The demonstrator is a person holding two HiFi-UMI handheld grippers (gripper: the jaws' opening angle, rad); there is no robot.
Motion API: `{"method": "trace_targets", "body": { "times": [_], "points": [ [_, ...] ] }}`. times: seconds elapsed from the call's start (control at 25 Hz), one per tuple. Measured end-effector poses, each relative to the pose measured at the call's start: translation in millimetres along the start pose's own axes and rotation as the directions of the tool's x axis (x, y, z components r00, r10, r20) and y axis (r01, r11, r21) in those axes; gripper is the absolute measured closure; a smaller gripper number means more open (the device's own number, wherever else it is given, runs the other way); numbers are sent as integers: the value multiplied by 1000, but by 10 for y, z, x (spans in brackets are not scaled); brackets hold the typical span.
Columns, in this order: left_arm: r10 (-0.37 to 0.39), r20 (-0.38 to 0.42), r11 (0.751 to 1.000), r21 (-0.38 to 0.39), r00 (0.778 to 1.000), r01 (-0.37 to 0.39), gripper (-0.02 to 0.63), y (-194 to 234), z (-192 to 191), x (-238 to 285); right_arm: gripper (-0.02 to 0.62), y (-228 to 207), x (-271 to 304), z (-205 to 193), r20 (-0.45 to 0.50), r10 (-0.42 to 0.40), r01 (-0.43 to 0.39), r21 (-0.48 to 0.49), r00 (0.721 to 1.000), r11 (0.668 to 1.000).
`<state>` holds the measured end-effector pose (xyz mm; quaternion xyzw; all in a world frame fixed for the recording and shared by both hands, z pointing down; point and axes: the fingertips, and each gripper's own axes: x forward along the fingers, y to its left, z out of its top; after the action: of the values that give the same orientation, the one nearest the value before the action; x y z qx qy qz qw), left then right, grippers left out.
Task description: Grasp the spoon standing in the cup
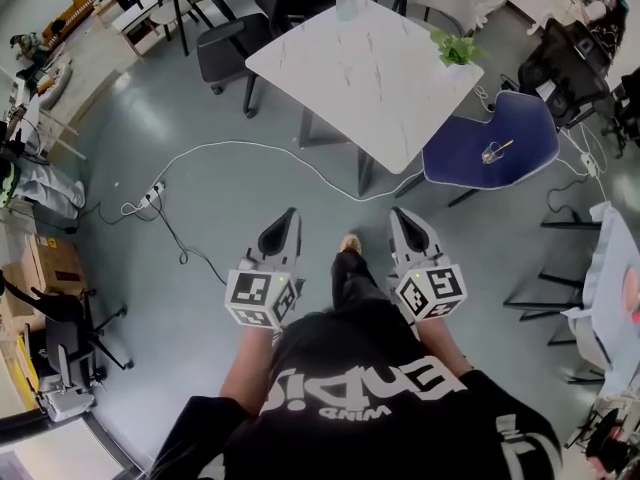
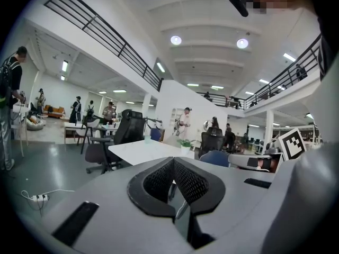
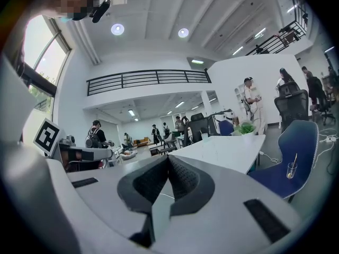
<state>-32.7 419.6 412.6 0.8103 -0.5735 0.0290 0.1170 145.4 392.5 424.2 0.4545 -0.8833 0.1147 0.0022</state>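
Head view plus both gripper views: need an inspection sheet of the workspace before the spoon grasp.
surface: white table, mostly bare; grey floor between it and the person.
job's things: cup stands on the seat of the blue chair, not on the table; spoon leans in it.
clutter: potted plant at the table edge nearest the blue chair; pale vessel at the far edge.
tools: left tool and right tool both shut, empty, well short of the cup.
cables: white cable across the floor to a power strip.
surroundings: office chairs, cardboard box, people in the background.
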Motion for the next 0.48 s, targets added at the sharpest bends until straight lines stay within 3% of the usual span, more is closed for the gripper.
{"method": "trace_targets", "body": {
  "times": [0.48],
  "points": [
    [-16, 3, 1000, -13, 1000, 16, 592, 323, 382, 960, 583, -557, 829, 252, -26, -8, 8, 14, 1000, 1000]
  ]
}}
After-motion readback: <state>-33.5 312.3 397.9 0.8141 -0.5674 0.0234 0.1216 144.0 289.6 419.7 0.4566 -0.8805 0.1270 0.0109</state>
